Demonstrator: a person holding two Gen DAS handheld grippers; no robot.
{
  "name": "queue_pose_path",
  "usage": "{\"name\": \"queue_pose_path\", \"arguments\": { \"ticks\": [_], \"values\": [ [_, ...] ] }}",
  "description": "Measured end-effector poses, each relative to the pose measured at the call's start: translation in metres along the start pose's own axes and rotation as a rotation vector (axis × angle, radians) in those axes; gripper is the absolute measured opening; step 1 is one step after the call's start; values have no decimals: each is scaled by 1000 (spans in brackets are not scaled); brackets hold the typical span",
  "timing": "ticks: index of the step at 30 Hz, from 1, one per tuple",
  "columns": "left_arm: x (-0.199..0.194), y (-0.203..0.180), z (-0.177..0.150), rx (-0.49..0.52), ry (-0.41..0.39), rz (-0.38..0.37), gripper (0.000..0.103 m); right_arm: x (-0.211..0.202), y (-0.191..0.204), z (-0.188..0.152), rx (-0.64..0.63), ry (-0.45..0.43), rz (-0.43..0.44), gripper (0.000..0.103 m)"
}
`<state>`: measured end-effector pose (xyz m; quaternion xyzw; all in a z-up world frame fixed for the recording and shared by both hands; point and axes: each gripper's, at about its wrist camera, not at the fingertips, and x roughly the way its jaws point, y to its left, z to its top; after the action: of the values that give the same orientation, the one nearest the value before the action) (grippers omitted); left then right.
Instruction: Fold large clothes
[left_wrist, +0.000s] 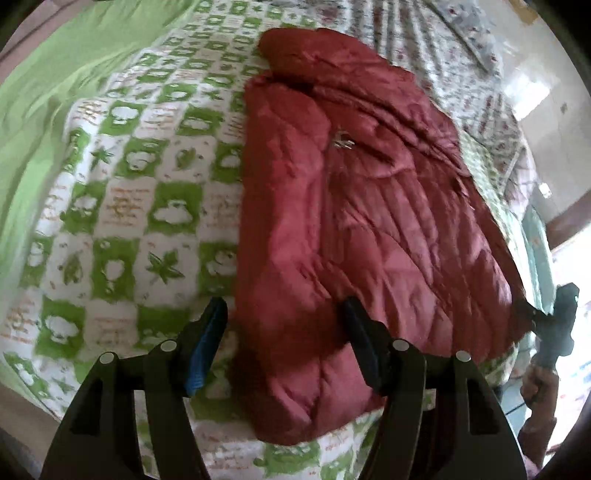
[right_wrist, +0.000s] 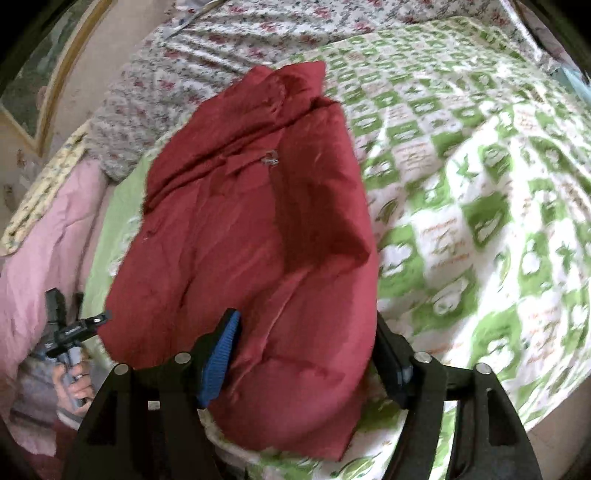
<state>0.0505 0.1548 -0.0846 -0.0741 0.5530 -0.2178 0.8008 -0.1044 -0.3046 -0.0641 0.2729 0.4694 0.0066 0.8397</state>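
A dark red quilted jacket (left_wrist: 354, 206) lies lengthwise on the bed, its sides folded in, with a small metal zipper pull (left_wrist: 341, 142) near the upper middle. It also shows in the right wrist view (right_wrist: 251, 236). My left gripper (left_wrist: 284, 325) is open, its fingers straddling the jacket's near left corner. My right gripper (right_wrist: 306, 343) is open around the jacket's near end. In the left wrist view the other gripper (left_wrist: 554, 325) touches the jacket's right corner. In the right wrist view the other gripper (right_wrist: 74, 328) sits at the jacket's left edge.
The bed carries a green and white checked quilt (left_wrist: 140, 192), also in the right wrist view (right_wrist: 480, 184). A floral sheet (right_wrist: 221, 48) covers the far end. A pink blanket (right_wrist: 44, 251) lies left. A lime green sheet (left_wrist: 44, 92) borders the far left.
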Motion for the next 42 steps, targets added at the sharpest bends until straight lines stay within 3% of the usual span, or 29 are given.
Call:
{"name": "queue_pose_path", "arguments": {
  "ticks": [3,6,16,18,20,23,30,35,42],
  "values": [
    [-1,-14,-9,61,-2,-19,64,-6,7,-4,-40,-12,25,54],
    [-4,-30,-15,136,-20,3,64,-11,7,-1,-31,-33,69,50],
    [4,-29,-24,158,15,-11,64,-3,-10,-8,26,-6,91,53],
    [3,-29,-26,161,9,-14,58,-4,-11,-9,21,-6,93,49],
    [2,-28,-26,162,7,-23,38,-6,-8,-10,4,-12,88,42],
    [-2,-27,-27,159,-2,-53,24,-8,-6,-9,-11,-13,97,33],
    [-34,-23,-18,117,-95,-155,17,-26,-2,2,12,-89,240,26],
    [-62,-29,-2,116,-190,-184,16,-39,11,18,-2,-155,317,25],
    [-87,-43,40,119,-332,-187,15,-52,32,51,-39,-272,338,24]
  ]
}}
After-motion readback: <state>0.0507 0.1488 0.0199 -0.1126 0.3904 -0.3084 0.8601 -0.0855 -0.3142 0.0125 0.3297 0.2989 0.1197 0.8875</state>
